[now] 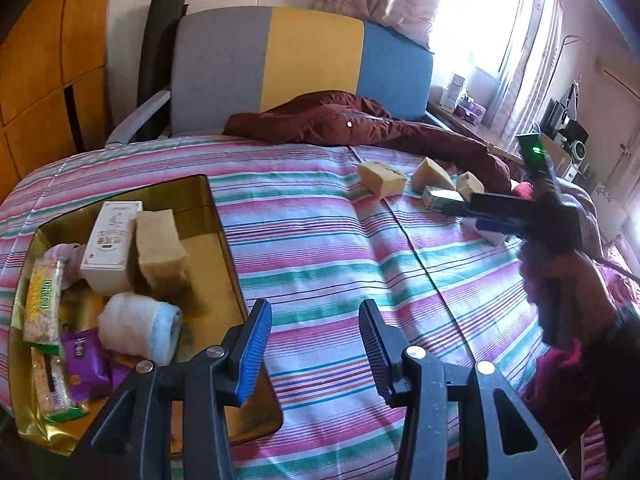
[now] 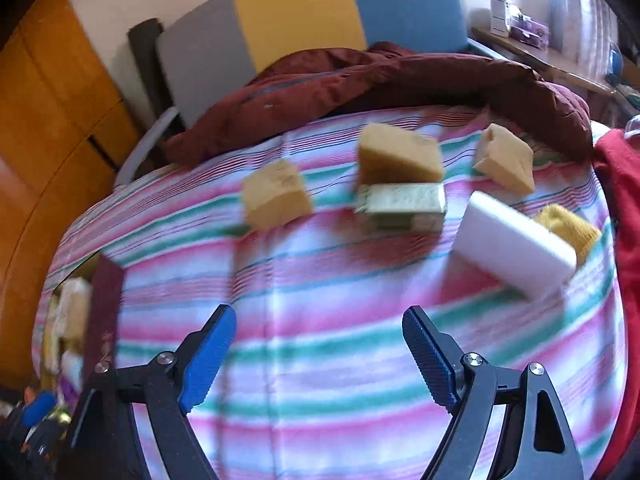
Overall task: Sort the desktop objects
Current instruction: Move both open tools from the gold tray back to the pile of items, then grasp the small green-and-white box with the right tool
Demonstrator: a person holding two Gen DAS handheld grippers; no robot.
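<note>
A gold tray [image 1: 218, 216] lies at the left on the striped bedspread [image 1: 320, 248]. It holds a white box [image 1: 108, 248], a tan sponge [image 1: 160, 252], a rolled white towel [image 1: 140, 326] and snack packets [image 1: 44, 312]. My left gripper [image 1: 316, 348] is open and empty beside the tray's right edge. Three tan sponges [image 2: 276, 194] [image 2: 396, 156] [image 2: 506, 160], a small green-white box [image 2: 404, 204], a white foam block [image 2: 516, 240] and a yellow sponge [image 2: 568, 228] lie ahead of my right gripper [image 2: 320, 348], which is open and empty above the bedspread. The right gripper also shows in the left wrist view [image 1: 460, 206], near the green-white box.
A dark red jacket [image 1: 352, 120] lies across the far side of the bed. A grey, yellow and blue chair back [image 1: 300, 64] stands behind it. A red cloth [image 2: 624, 200] is at the right edge. Wooden cabinets [image 1: 44, 60] are at the left.
</note>
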